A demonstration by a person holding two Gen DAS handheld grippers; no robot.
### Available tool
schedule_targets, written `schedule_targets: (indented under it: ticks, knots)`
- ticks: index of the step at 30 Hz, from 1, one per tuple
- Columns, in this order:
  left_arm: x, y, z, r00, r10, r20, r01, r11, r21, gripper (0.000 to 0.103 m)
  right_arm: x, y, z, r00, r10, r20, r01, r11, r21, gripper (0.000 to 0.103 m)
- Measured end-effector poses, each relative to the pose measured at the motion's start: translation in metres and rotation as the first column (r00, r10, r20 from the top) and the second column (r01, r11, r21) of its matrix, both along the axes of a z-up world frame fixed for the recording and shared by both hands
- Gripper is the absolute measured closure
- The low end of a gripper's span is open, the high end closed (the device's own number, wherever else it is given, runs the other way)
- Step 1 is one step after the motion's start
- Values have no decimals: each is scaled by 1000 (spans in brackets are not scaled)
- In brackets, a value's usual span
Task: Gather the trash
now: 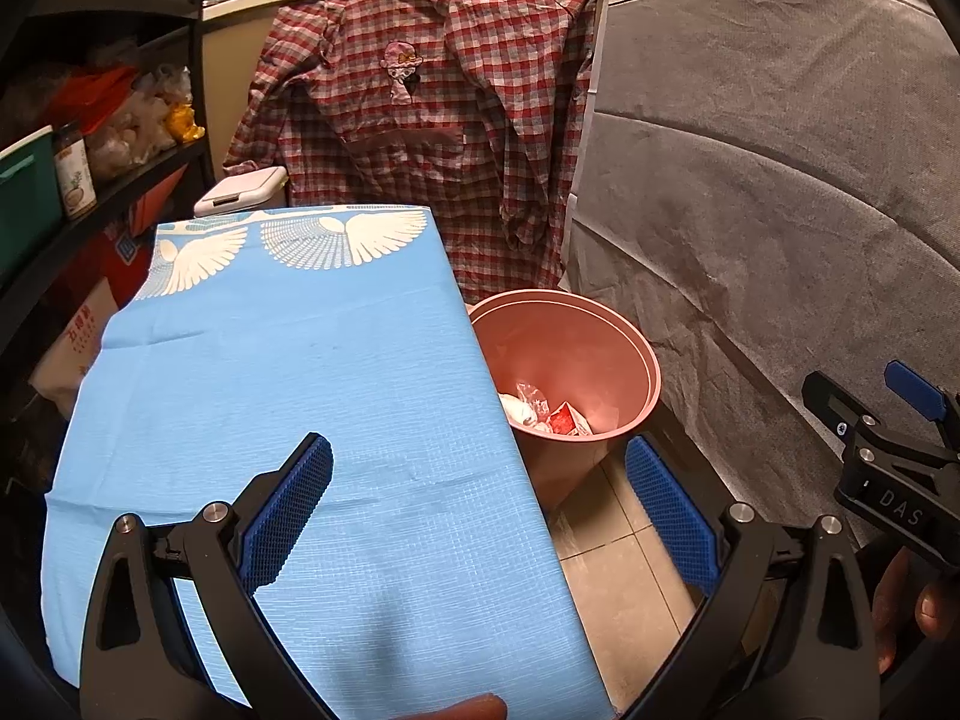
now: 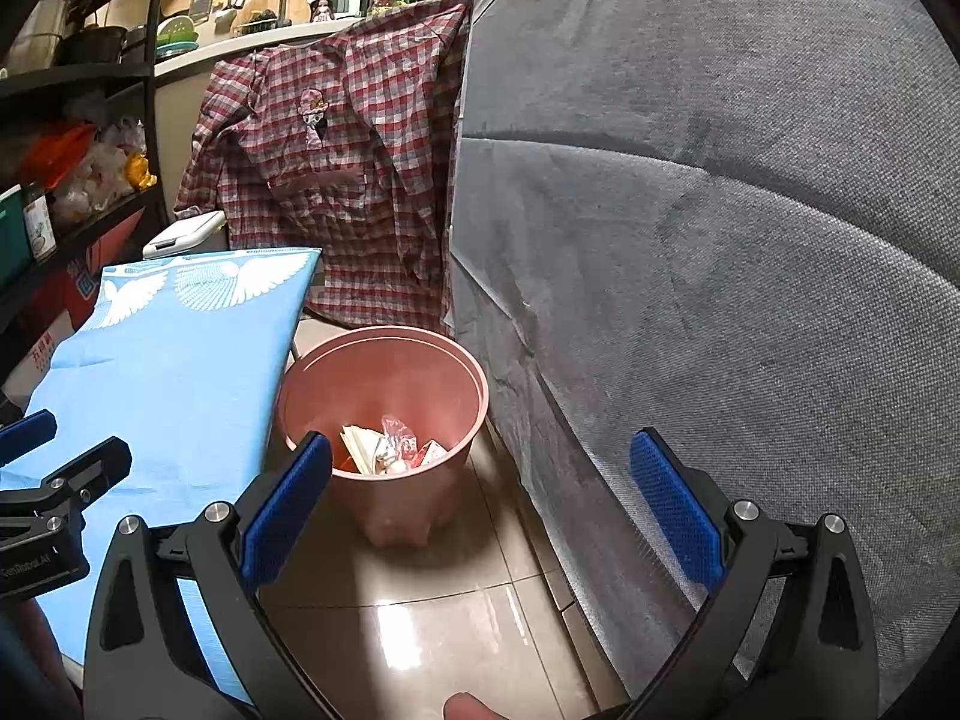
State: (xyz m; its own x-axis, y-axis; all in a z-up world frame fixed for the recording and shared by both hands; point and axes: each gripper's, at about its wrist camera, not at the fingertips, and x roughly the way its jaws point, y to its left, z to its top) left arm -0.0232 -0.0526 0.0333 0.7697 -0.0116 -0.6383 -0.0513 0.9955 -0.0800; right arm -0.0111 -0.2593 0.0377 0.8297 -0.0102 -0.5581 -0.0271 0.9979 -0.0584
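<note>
A pink plastic bin [image 1: 636, 360] [image 2: 312, 378] stands on the tiled floor between the blue-covered table and a grey upholstered panel. Crumpled wrappers and paper trash [image 1: 543, 411] [image 2: 387, 447] lie at its bottom. My left gripper [image 1: 480, 510] hovers open over the table's right edge, just short of the bin, with nothing between its blue pads. My right gripper [image 2: 480, 510] is open too, held above the floor in front of the bin and empty. In the left wrist view the right gripper [image 1: 888, 420] shows at the right edge; the right wrist view catches the left gripper [image 2: 54, 468] at the left.
A blue cloth with white wing prints covers the table [image 1: 270, 390] [image 2: 168, 360]. A red plaid shirt [image 1: 420, 120] [image 2: 336, 168] hangs behind the bin. The grey panel [image 1: 780, 210] [image 2: 720, 240] walls off the right. Dark shelves with jars and bags [image 1: 90, 150] line the left.
</note>
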Motion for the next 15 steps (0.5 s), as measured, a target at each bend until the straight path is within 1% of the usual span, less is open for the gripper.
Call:
schedule_targets:
  ticks: [6,15]
  knots:
    - [-1,0,3,1000,-6,9,6,1000,0,8,0,-1,1,1000,-2,2,2,1000,1,5]
    - [0,-1,1,1000,-15,0,15,1000,-8,8,1,-2,2,1000,-3,3,3,1000,0,5]
